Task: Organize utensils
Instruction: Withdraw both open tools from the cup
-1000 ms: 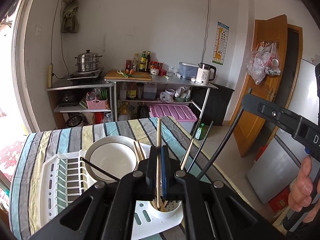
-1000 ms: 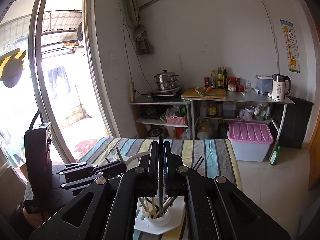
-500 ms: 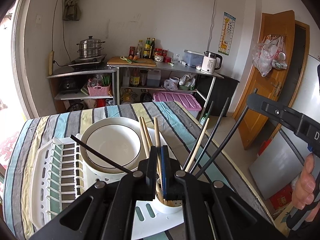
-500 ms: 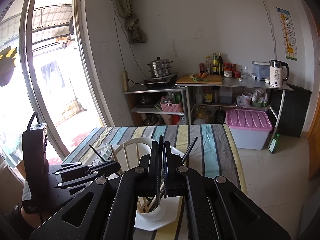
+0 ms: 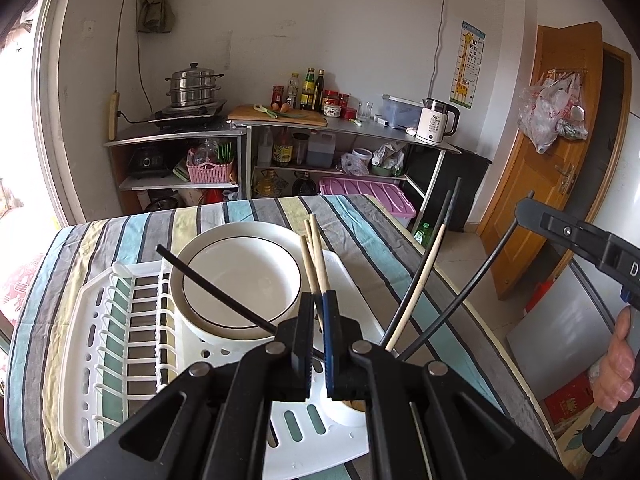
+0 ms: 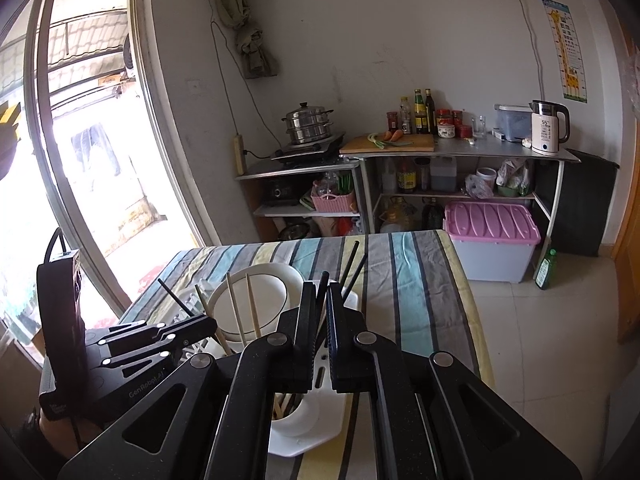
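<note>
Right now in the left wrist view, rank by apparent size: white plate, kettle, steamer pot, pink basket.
1. White plate, though it is nearest the camera.
2. Steamer pot.
3-4. Kettle and pink basket look alike; unranked.

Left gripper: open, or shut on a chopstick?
Shut on wooden chopstick: left gripper clamps it above the white cup.

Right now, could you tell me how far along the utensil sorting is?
Mostly done: several chopsticks already stand in the white cup on the drying rack. In hand: the left gripper pinches a wooden chopstick, the right gripper a black chopstick. Left: releasing both.
</note>
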Available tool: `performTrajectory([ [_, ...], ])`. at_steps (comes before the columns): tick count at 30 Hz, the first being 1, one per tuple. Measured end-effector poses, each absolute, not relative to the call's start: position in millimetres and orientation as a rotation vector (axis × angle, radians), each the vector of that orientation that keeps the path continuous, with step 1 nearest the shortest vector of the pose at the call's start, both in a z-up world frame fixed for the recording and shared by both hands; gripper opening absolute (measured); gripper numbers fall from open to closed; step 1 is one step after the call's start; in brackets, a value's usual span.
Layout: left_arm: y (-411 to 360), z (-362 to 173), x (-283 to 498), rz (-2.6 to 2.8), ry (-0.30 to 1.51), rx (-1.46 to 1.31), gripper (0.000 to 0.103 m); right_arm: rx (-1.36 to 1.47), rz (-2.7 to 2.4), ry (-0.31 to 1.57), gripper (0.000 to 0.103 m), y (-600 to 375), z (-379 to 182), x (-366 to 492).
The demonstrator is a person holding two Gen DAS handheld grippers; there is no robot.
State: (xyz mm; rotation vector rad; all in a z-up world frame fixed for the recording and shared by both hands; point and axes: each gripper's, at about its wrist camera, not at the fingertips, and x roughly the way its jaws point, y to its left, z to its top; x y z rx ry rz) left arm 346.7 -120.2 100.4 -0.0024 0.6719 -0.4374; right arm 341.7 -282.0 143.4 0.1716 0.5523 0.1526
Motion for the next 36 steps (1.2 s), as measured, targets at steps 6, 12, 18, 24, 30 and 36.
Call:
performTrajectory([
  [6, -117.0, 102.7, 341.6, -0.435, 0.665, -0.004, 0.005, 0.165, 0.15, 0.55, 0.013, -284.4, 142.9, 336.3],
  [12, -111.5, 104.4, 328.9, -0.435, 0.663, -0.009, 0.005, 0.169, 0.144, 0.536, 0.015, -288.0, 145.1, 324.1],
  [18, -98.0, 107.5, 309.9, -0.427, 0.652, -0.018, 0.006, 0.158, 0.149, 0.515, 0.015, -285.6, 147.9, 299.4],
  [24, -74.1, 107.2, 270.7, -0.402, 0.613, -0.03, 0.006, 0.133, 0.184, 0.491, 0.015, -272.5, 143.7, 258.8],
  [30, -46.6, 97.7, 216.5, -0.369, 0.571, -0.025, 0.012, 0.128, 0.227, 0.467, 0.033, -255.8, 131.6, 214.2],
  [36, -23.2, 81.9, 169.7, -0.33, 0.554, -0.04, 0.021, 0.107, 0.257, 0.48, 0.035, -237.3, 113.9, 178.3],
])
